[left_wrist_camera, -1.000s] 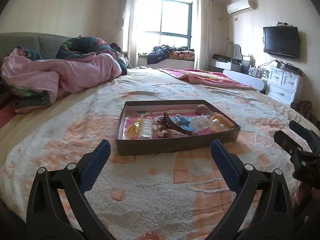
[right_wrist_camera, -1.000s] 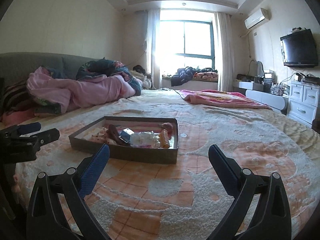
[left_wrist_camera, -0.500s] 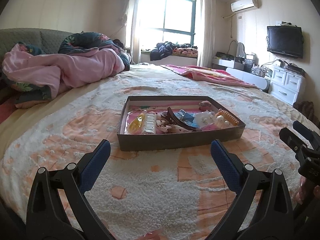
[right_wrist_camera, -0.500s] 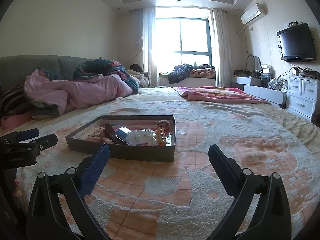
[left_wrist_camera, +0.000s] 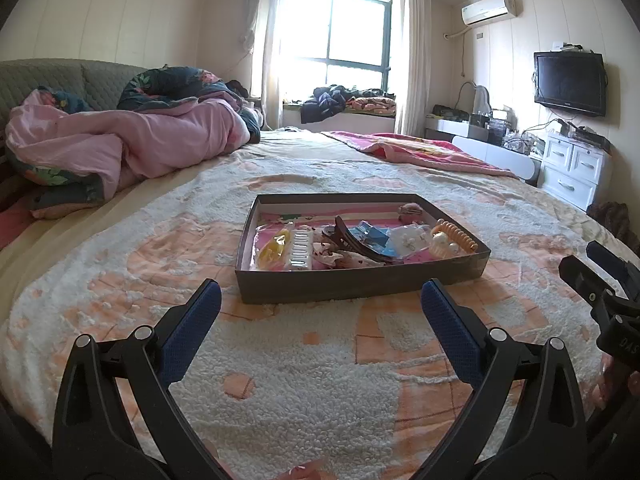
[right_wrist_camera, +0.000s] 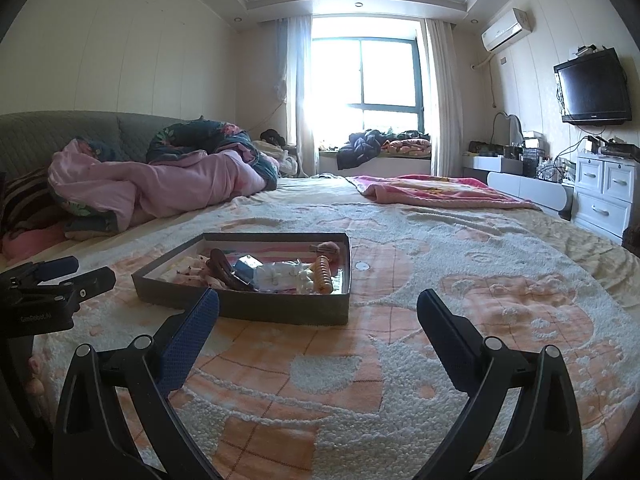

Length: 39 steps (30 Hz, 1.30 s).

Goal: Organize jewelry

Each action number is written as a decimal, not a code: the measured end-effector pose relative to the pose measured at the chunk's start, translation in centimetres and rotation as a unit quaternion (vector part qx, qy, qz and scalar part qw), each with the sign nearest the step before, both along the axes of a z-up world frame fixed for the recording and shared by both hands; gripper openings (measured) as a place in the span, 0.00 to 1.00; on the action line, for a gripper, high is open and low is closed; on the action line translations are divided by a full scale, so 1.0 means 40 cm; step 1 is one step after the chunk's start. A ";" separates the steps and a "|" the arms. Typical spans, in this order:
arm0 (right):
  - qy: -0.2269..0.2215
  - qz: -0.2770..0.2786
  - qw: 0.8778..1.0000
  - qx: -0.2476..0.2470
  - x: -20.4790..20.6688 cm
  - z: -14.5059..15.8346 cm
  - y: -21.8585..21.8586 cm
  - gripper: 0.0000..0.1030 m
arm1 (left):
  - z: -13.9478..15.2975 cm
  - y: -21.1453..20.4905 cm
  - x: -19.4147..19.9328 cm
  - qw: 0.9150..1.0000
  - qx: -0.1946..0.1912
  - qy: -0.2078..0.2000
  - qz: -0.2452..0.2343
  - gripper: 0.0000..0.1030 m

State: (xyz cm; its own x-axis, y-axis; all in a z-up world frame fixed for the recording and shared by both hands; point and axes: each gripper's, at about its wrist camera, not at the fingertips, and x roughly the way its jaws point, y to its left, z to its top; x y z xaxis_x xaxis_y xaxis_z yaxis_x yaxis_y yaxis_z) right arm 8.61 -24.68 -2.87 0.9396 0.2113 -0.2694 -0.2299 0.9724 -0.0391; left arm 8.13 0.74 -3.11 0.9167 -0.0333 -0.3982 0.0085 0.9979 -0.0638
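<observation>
Left gripper is hovering above the bedspread, fingers spread wide and holding nothing. Right gripper is doing likewise, wide apart and empty. Directly ahead of both, a shallow brown box is sitting on the bedspread, containing a dark hair claw, a white comb-like clip, a yellow piece and an orange spiral band. A pink quilt is lying bunched beyond.

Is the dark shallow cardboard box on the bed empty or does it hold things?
Holds things: hair clips and small accessories cover the box floor.
</observation>
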 end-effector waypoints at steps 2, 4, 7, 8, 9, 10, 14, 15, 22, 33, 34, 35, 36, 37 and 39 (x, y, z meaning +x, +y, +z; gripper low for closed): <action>0.000 0.000 1.000 0.000 -0.001 0.001 0.000 0.94 | 0.000 0.000 0.000 1.000 0.001 0.000 0.000 0.89; 0.000 0.000 1.000 -0.001 -0.001 0.001 0.001 0.94 | 0.000 0.000 0.000 1.000 0.001 0.000 0.000 0.89; 0.000 0.001 1.000 -0.001 -0.001 0.001 0.001 0.94 | 0.000 0.000 -0.001 1.000 0.001 0.000 0.000 0.89; 0.000 0.000 1.000 -0.001 -0.001 0.001 0.001 0.94 | 0.000 0.000 -0.001 1.000 0.000 0.000 0.000 0.89; 0.000 0.000 1.000 0.000 -0.001 0.001 0.001 0.94 | 0.000 0.001 -0.001 1.000 0.000 0.000 0.000 0.89; 0.000 0.001 1.000 0.000 -0.001 0.001 0.001 0.94 | 0.000 0.000 0.000 1.000 0.000 0.000 0.000 0.89; -0.001 0.001 1.000 0.000 -0.001 0.001 0.003 0.94 | 0.000 -0.001 0.000 1.000 0.000 0.000 -0.001 0.89; -0.001 0.001 1.000 0.000 -0.001 0.002 0.002 0.94 | 0.000 0.000 0.000 1.000 0.000 -0.001 0.000 0.89; -0.002 0.002 1.000 -0.001 -0.003 0.003 0.005 0.94 | 0.001 -0.001 -0.001 1.000 0.000 -0.001 0.000 0.89; -0.003 0.002 1.000 -0.001 -0.003 0.004 0.008 0.94 | 0.003 0.002 0.001 1.000 -0.001 -0.001 -0.002 0.89; -0.002 0.002 1.000 -0.001 -0.003 0.004 0.007 0.94 | 0.003 0.001 0.001 1.000 -0.001 -0.001 -0.002 0.89; -0.002 0.002 1.000 -0.001 -0.002 0.004 0.007 0.94 | 0.003 0.001 0.001 1.000 -0.001 -0.001 -0.002 0.89; -0.002 0.001 1.000 -0.001 -0.003 0.004 0.007 0.94 | 0.003 0.001 0.001 1.000 -0.001 -0.001 -0.002 0.89; -0.002 0.001 1.000 -0.001 -0.003 0.004 0.007 0.94 | 0.003 0.001 0.001 1.000 -0.001 -0.001 -0.002 0.89; -0.002 0.001 1.000 -0.001 -0.004 0.004 0.006 0.94 | 0.003 0.001 0.002 1.000 -0.001 -0.001 -0.001 0.89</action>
